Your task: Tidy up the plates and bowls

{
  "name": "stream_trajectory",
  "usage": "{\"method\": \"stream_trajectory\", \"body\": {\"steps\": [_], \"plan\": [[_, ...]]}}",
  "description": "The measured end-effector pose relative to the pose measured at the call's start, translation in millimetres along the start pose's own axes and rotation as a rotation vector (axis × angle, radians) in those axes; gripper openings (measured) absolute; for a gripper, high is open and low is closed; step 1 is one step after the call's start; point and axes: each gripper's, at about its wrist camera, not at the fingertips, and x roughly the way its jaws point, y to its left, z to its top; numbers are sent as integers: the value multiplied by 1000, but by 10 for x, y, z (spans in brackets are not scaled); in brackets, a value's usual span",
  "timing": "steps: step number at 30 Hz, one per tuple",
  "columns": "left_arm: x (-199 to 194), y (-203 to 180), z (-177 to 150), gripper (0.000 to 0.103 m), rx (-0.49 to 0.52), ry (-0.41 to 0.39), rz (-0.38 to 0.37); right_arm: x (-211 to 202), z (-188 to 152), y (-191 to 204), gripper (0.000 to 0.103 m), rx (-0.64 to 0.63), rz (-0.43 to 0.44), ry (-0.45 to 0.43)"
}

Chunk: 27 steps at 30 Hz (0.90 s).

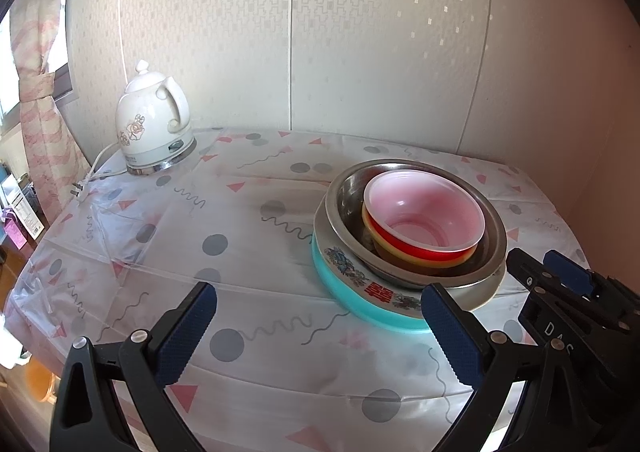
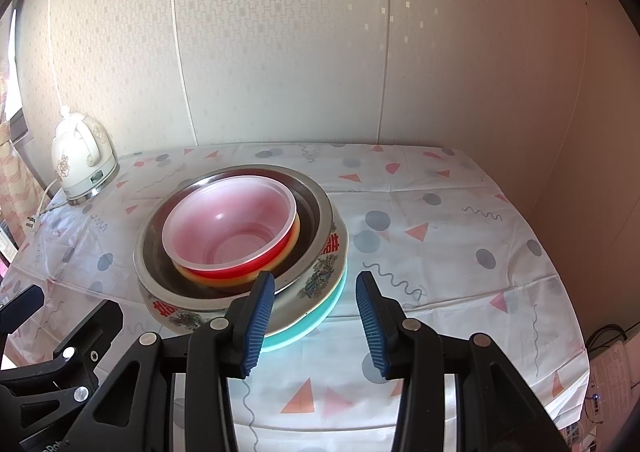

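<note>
A stack of dishes stands on the table: a turquoise plate [image 1: 352, 304] [image 2: 320, 320] at the bottom, a white patterned plate [image 1: 348, 268] [image 2: 320, 272] on it, then a steel bowl [image 1: 344, 192] [image 2: 316, 196]. Inside the steel bowl nest a yellow bowl [image 1: 420, 262] [image 2: 224, 281], a red bowl [image 1: 400, 240] [image 2: 240, 268] and a clear plastic bowl [image 1: 428, 204] [image 2: 240, 212]. My left gripper [image 1: 320, 316] is open just left of the stack, holding nothing. My right gripper [image 2: 316, 316] is open in front of the stack's right edge, nothing between its fingers. It also shows in the left wrist view, right gripper [image 1: 560, 272].
A white floral electric kettle [image 1: 152, 124] [image 2: 82, 160] with its cord [image 1: 96, 172] sits at the back left of the table. The patterned tablecloth [image 1: 200, 232] [image 2: 440, 232] covers the table against a wall. A curtain [image 1: 36, 112] hangs at far left.
</note>
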Motion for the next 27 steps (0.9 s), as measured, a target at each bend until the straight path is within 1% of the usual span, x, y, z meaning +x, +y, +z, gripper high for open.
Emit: {"method": "stream_trajectory", "body": {"steps": [20,27], "plan": [[50,-14,-1,103,10,13,5,35,-1,-21,43,7,6,7],[44,-70,-9,102,33,-5,-9,62,0,-49,43,16,7,7]]}}
